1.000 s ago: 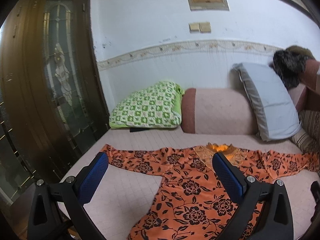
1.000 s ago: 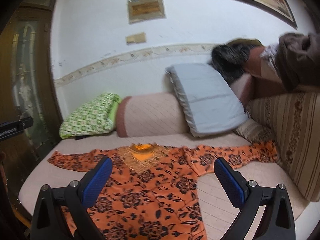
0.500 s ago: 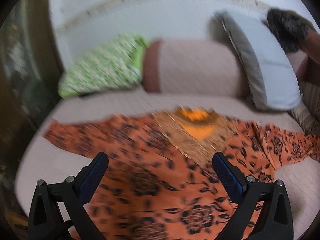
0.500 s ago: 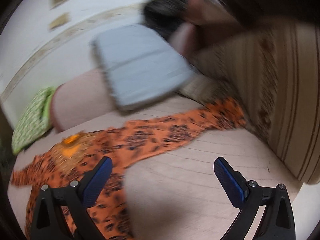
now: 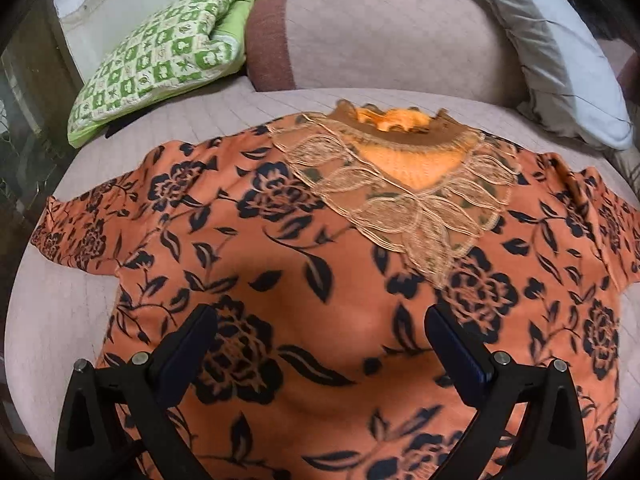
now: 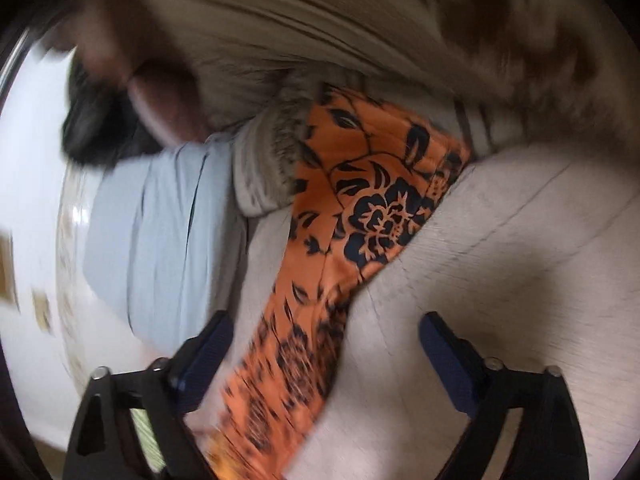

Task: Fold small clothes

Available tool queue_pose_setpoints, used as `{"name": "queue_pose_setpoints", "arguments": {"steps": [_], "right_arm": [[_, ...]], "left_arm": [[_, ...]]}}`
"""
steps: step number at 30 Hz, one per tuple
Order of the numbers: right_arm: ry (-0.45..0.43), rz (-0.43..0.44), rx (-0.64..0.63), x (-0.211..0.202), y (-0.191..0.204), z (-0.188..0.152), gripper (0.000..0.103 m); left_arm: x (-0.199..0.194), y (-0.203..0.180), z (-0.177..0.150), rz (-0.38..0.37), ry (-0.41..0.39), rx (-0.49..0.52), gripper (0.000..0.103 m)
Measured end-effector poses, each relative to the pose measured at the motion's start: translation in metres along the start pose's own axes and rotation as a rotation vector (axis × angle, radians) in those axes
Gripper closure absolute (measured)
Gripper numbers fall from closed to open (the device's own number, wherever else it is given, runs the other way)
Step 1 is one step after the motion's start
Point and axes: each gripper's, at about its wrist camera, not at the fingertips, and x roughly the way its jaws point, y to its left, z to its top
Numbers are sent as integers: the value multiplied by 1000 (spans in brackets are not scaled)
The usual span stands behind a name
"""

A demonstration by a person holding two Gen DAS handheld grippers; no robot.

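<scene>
1. Both tongs are seen spread wide with nothing between their pads. In the left wrist view, the left gripper (image 5: 320, 336) is held low in the frame over the chest of the orange floral top (image 5: 320, 240), its jaws well apart and no cloth pinched.

2. In that same view, the top is seen laid flat and face up on the pinkish sofa seat (image 5: 60, 312). Its lace-trimmed neckline (image 5: 404, 184) is found at upper centre, and one sleeve is stretched to the left edge of the frame, the other to the right edge.

3. No fold is visible in the garment here; the task is judged to be at its very start, with every fold left to be made.

4. At upper left a green checked cushion (image 5: 160, 60) is seen, at upper centre a pink bolster (image 5: 380, 36), and at upper right a grey pillow (image 5: 560, 60). No brand, label or legible writing is found.

5. In the right wrist view, which is heavily blurred and rolled sideways, the right gripper (image 6: 324, 344) is shown open at the bottom, with the sleeve (image 6: 360, 208) running diagonally from bottom centre up to the middle of the frame.

6. The sleeve is passed between the open jaws but is not clamped; whether it is touched by a pad cannot be told.

7. The sleeve end is seen lying against a striped backrest (image 6: 320, 20) at the top. No writing can be read here.
</scene>
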Motion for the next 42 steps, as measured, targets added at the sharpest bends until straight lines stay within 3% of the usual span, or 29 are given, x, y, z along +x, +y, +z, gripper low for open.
{"name": "queue_pose_setpoints", "arguments": {"steps": [2,4,7,8,9,11,13,16,20,23,25,28,31,35,36,37,38,40,41,42], "right_arm": [[16,17,82,24,-8,7,16],[-50,30,107,30,-2,12,16],[-41,5,82,49,8,22,52],[-36,-42,83,56,7,24,76],[-48,-88,83,60,6,26,89],[-91,-109,88,56,6,26,93],[-133,-118,50,46,18,22,94],[-166,-93,-136,30,65,7,94],[-93,41,-328,16,149,-46,94],[32,142,-471,22,216,-119,94],[149,198,-575,36,261,-187,94],[281,209,-689,59,295,-279,94],[404,93,-887,91,306,-388,92],[568,-244,-1344,138,273,-527,90],[551,-317,-1466,142,259,-552,90],[412,-302,-1602,126,253,-570,88],[358,-306,-1669,117,250,-579,80],[344,-323,-1733,107,244,-585,76],[345,-307,-1736,102,244,-579,64],[339,-307,-1730,97,242,-572,39]], "left_arm": [[2,4,2,21,-11,3,0],[5,10,4,36,-15,-3,0],[9,16,9,47,-13,-10,0],[12,19,11,51,-11,-11,0],[12,21,12,54,-10,-14,0],[10,27,15,65,-20,-27,0],[7,34,19,71,-30,-47,0],[0,50,27,76,-49,-92,0],[-12,82,36,109,-82,-169,0],[-19,114,40,134,-89,-239,0],[-22,138,40,142,-85,-296,0],[-23,171,39,158,-78,-375,0],[-18,201,35,188,-52,-434,0],[-4,226,31,209,12,-459,0],[-1,232,30,213,27,-460,0],[0,236,29,217,38,-460,0],[1,240,27,220,45,-461,0],[1,246,26,213,53,-469,0],[0,247,26,208,56,-474,0],[-1,248,25,199,57,-481,0]]}}
